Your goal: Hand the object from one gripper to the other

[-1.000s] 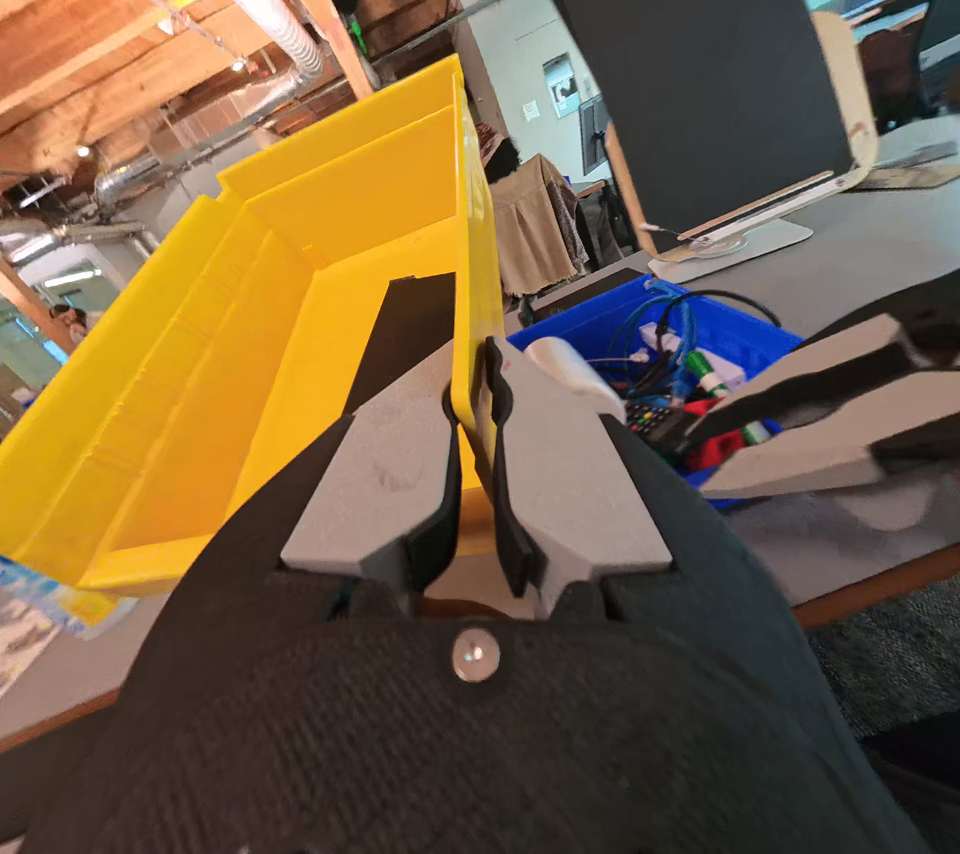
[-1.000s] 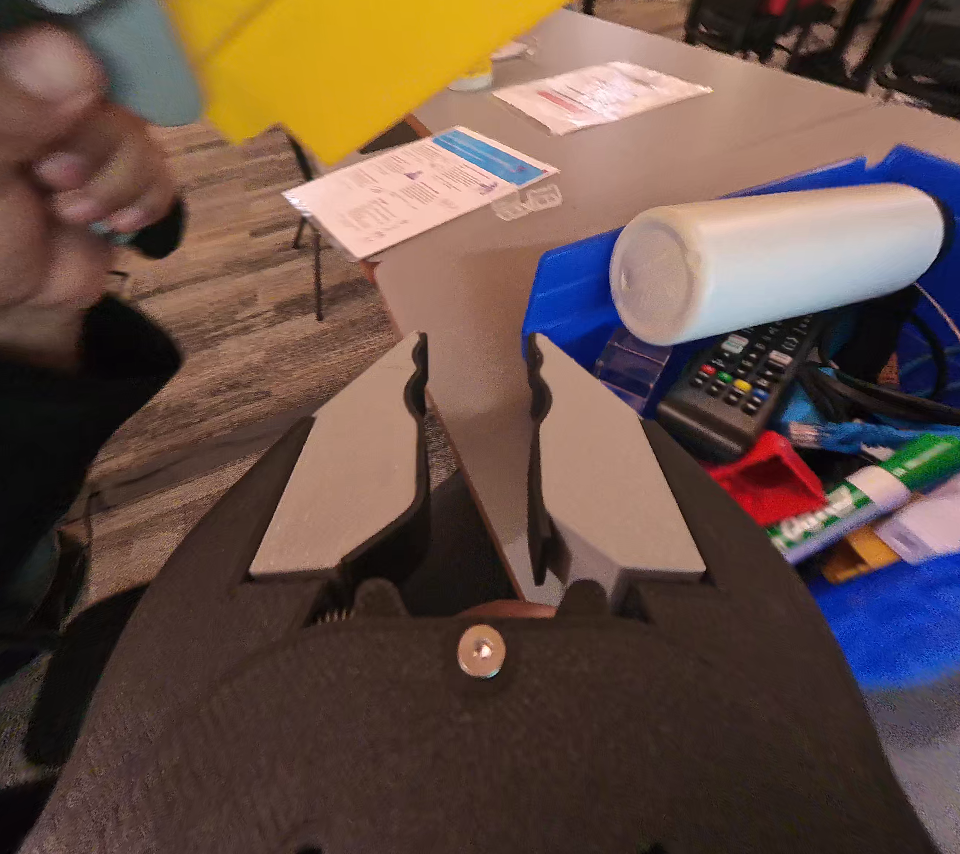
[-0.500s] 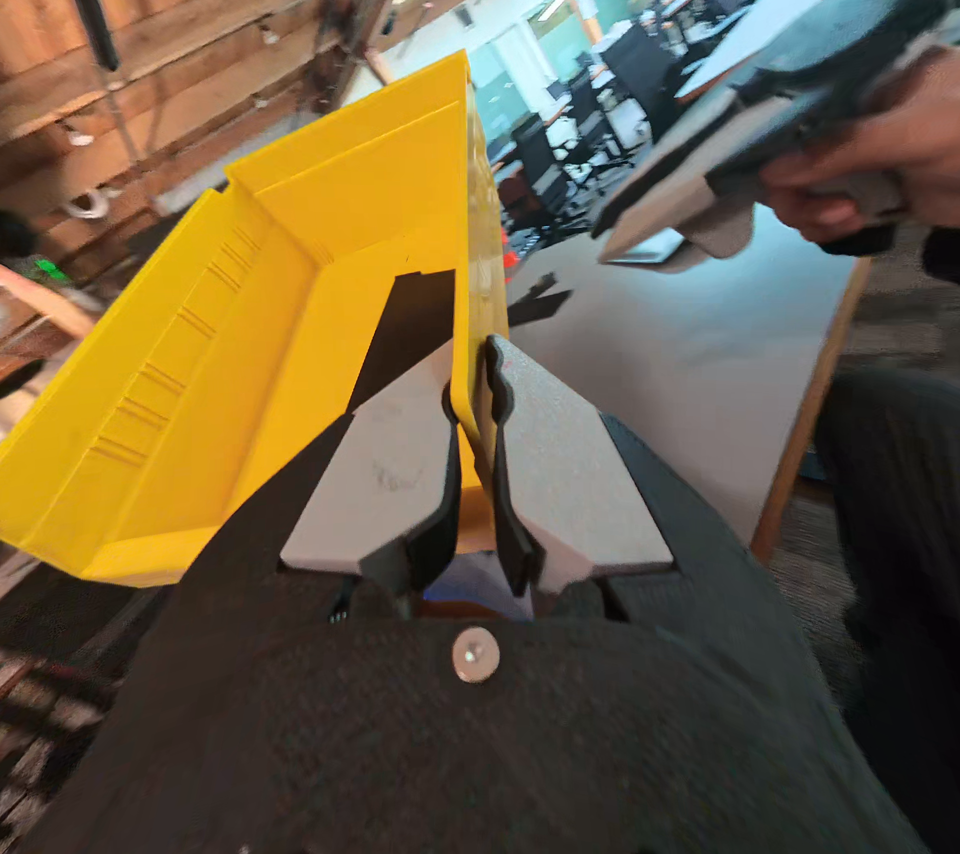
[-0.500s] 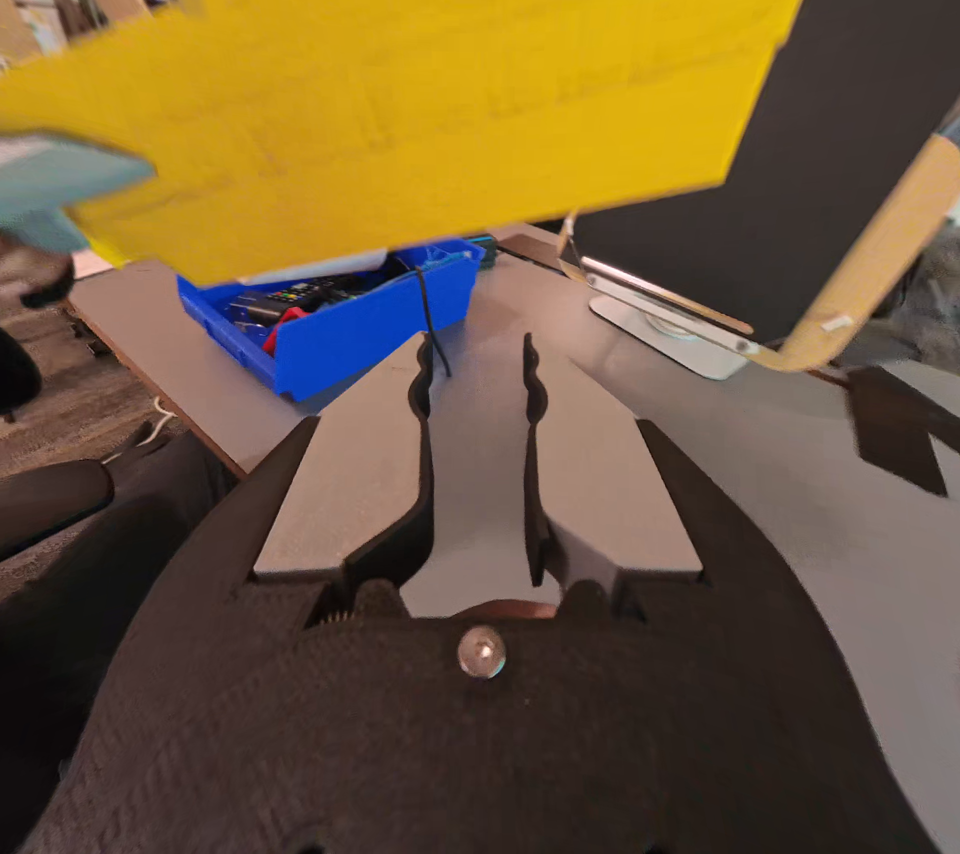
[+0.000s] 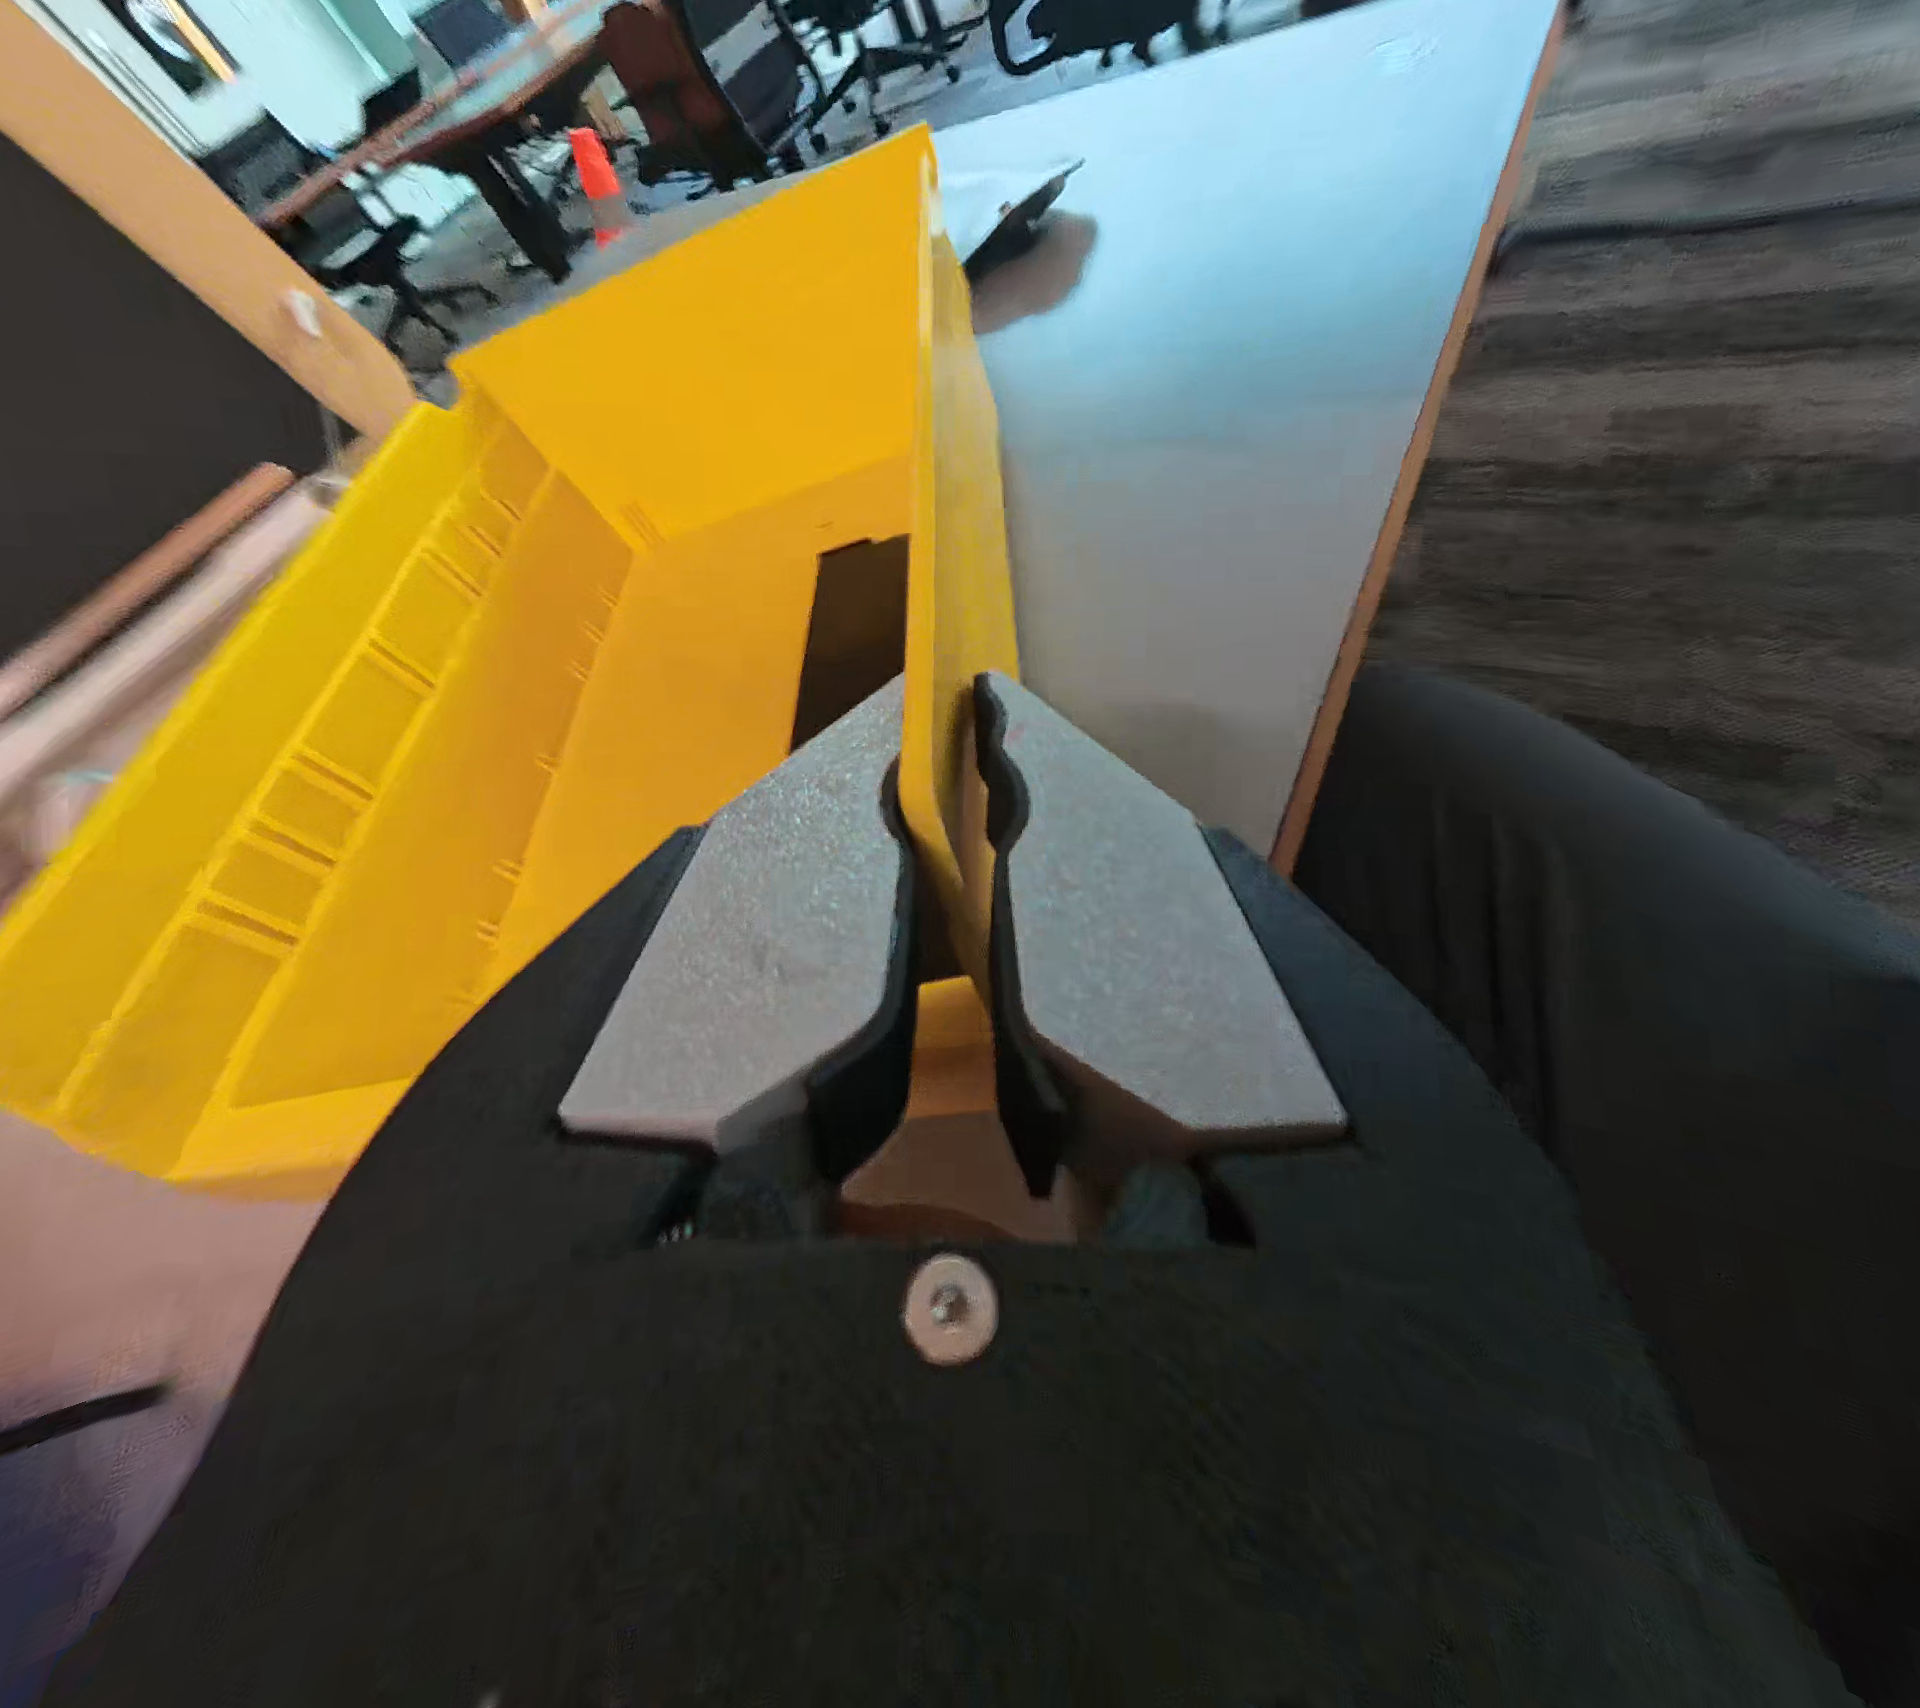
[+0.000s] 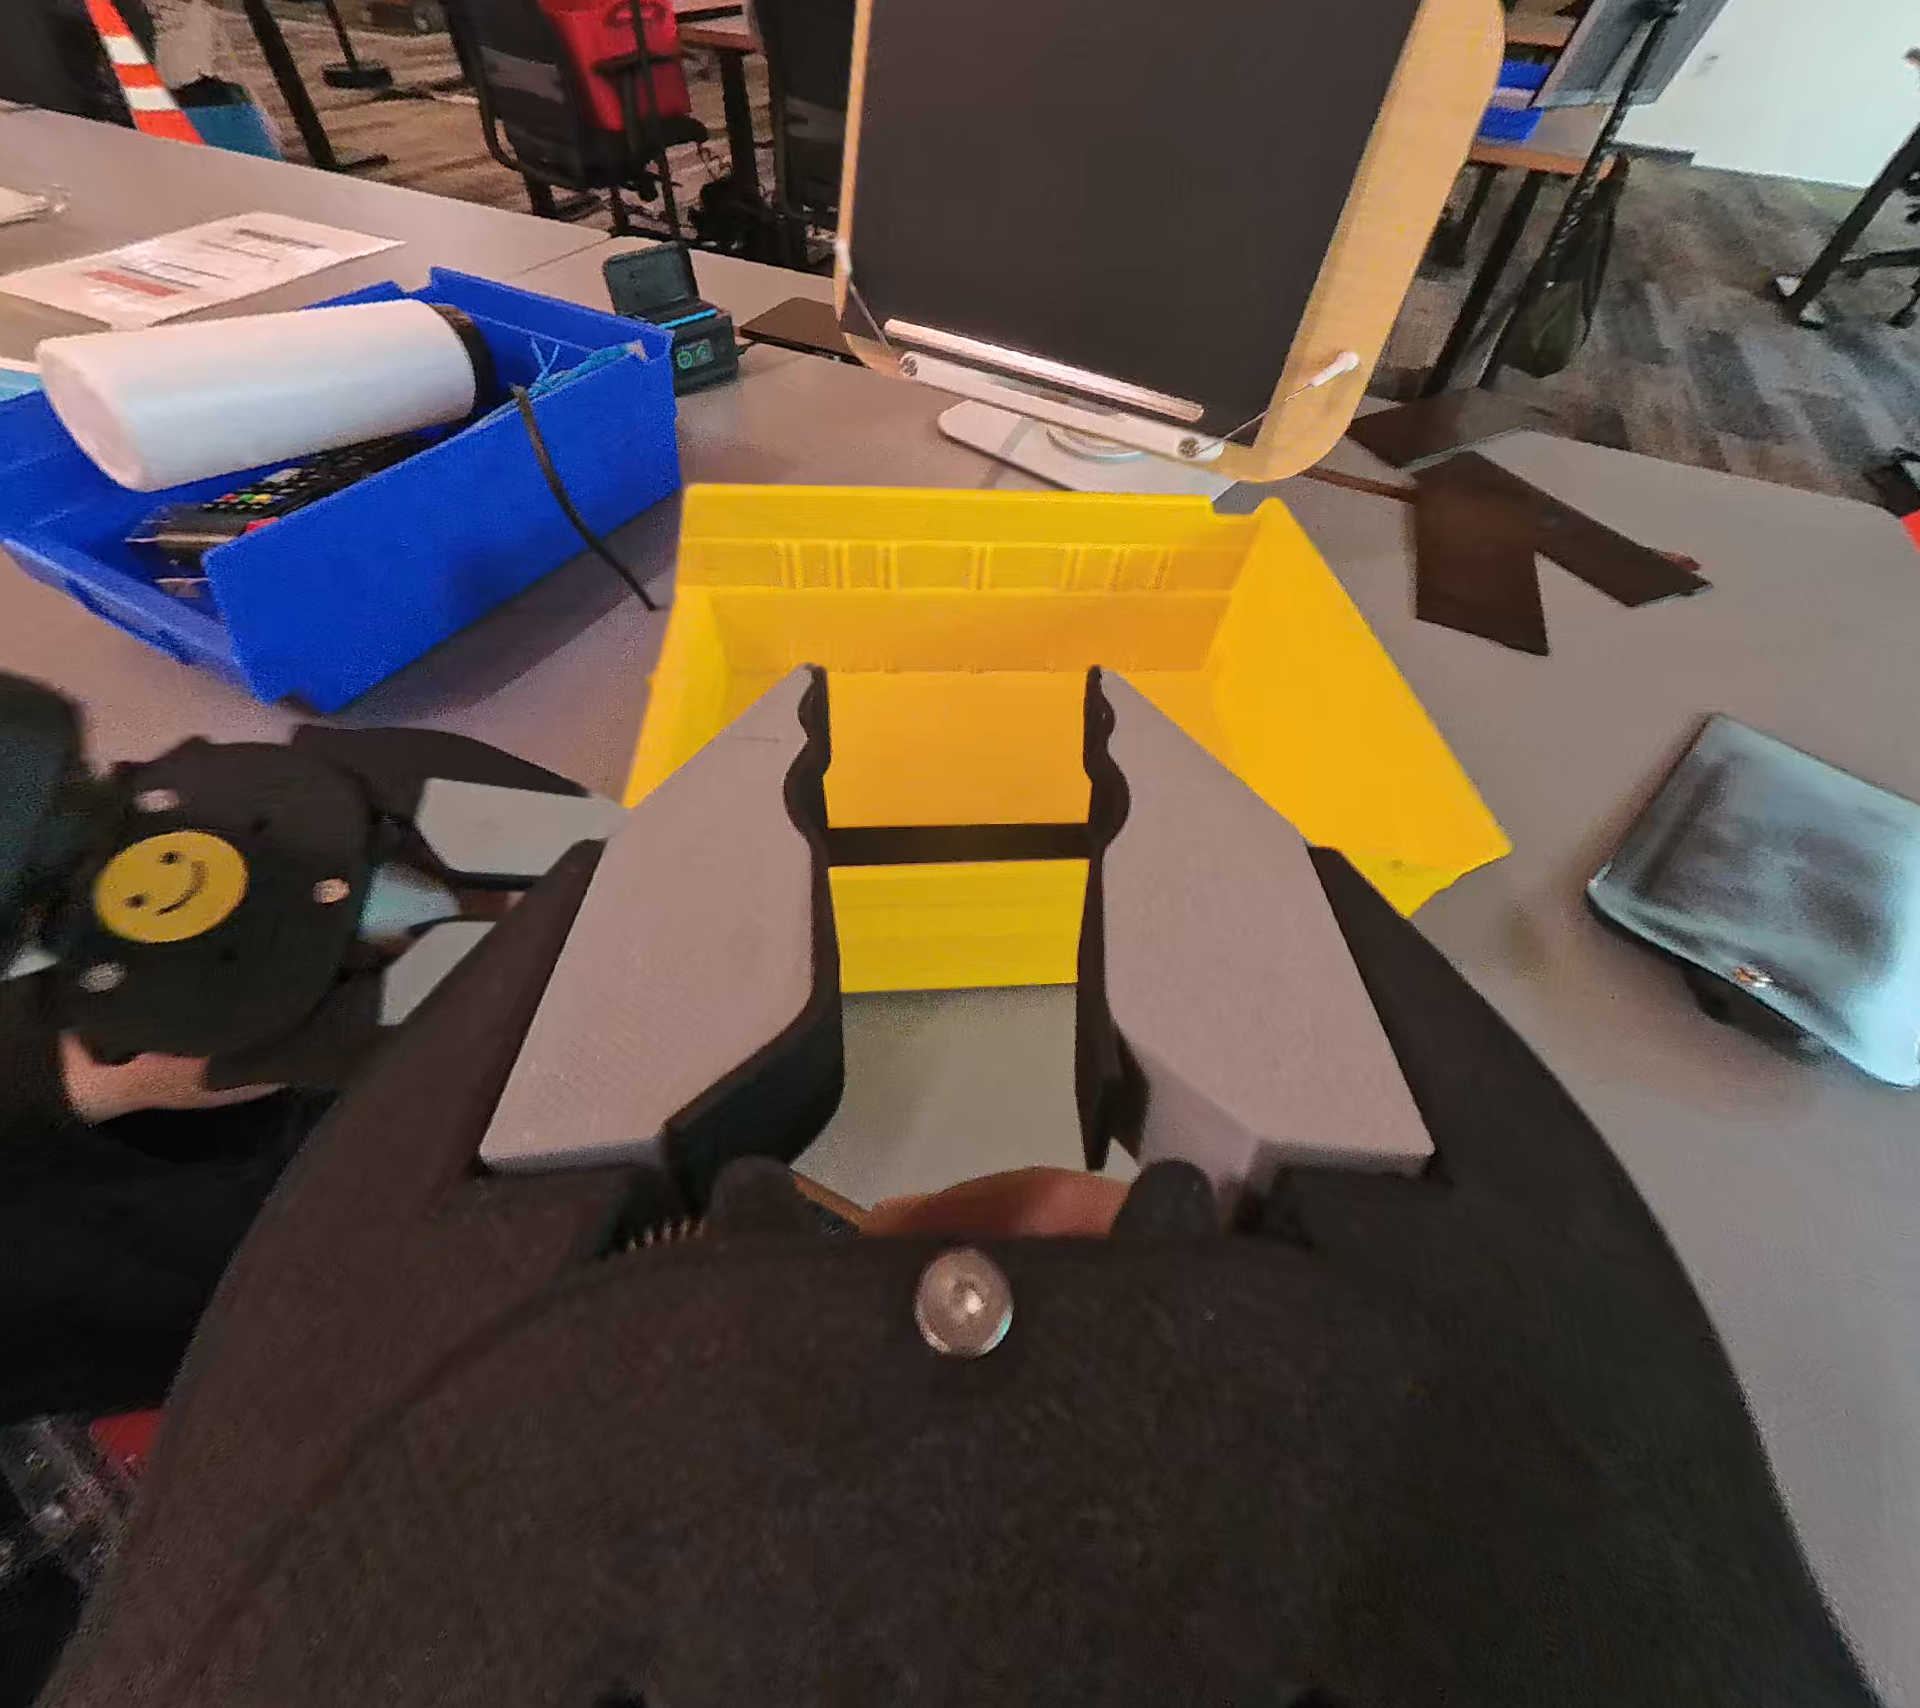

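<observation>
The yellow bin is empty, with a black slot in its near wall. My left gripper is shut on the bin's right side wall. In the right wrist view the yellow bin lies at table level, open side up; I cannot tell if it rests on the table. My left gripper, its body bearing a smiley sticker, holds the bin's left wall there. My right gripper is open wide and empty. Its fingertips reach over the bin's near wall, which spans the gap between them.
A blue bin with a white bottle and a remote stands at the left. A black board on a stand rises behind the yellow bin. Black strips and a dark pouch lie on the grey table at the right.
My left gripper swung the yellow bin down from overhead to table level, still gripping its wall. My right gripper opened wider and now points at the bin from its near side.
</observation>
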